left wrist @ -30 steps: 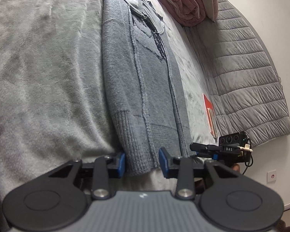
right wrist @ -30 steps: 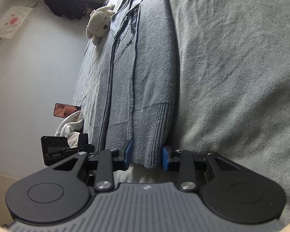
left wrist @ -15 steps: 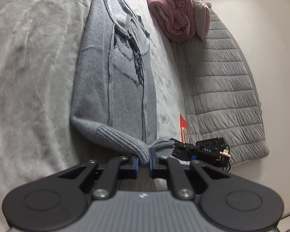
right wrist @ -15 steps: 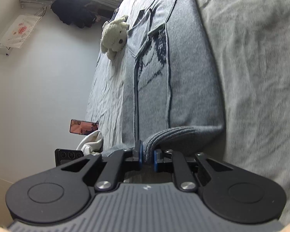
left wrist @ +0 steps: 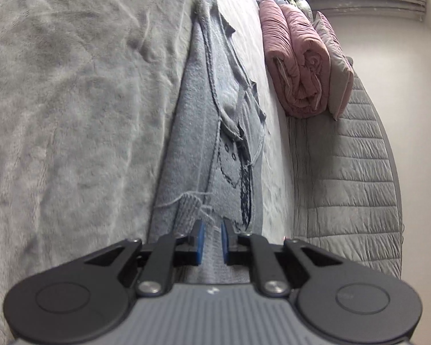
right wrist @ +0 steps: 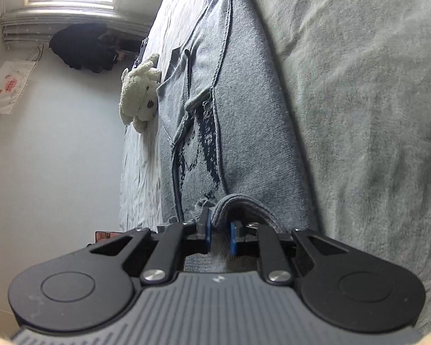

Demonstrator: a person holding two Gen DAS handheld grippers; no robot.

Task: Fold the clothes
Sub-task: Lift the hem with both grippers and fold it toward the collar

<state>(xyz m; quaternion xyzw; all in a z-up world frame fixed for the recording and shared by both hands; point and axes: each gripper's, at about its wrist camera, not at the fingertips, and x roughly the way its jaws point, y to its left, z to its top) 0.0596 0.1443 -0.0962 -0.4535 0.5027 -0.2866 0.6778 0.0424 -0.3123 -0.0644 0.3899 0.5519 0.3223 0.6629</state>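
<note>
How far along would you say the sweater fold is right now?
Done: the sweater already lies as a narrow strip on the blanket. In hand: the left gripper and right gripper have its ribbed hem between their pads, the right's jaws opening. Left: carrying the hem to the collar.

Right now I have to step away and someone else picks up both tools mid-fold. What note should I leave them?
Left hand-held gripper: shut on the grey sweater hem.
Right hand-held gripper: jaws opening slightly, hem fabric between the pads.
The sweater lies lengthwise on the grey blanket, sleeves already folded in, hem lifted and carried toward the collar.
Left to do: lay the hem down near the collar, release, smooth flat.
</note>
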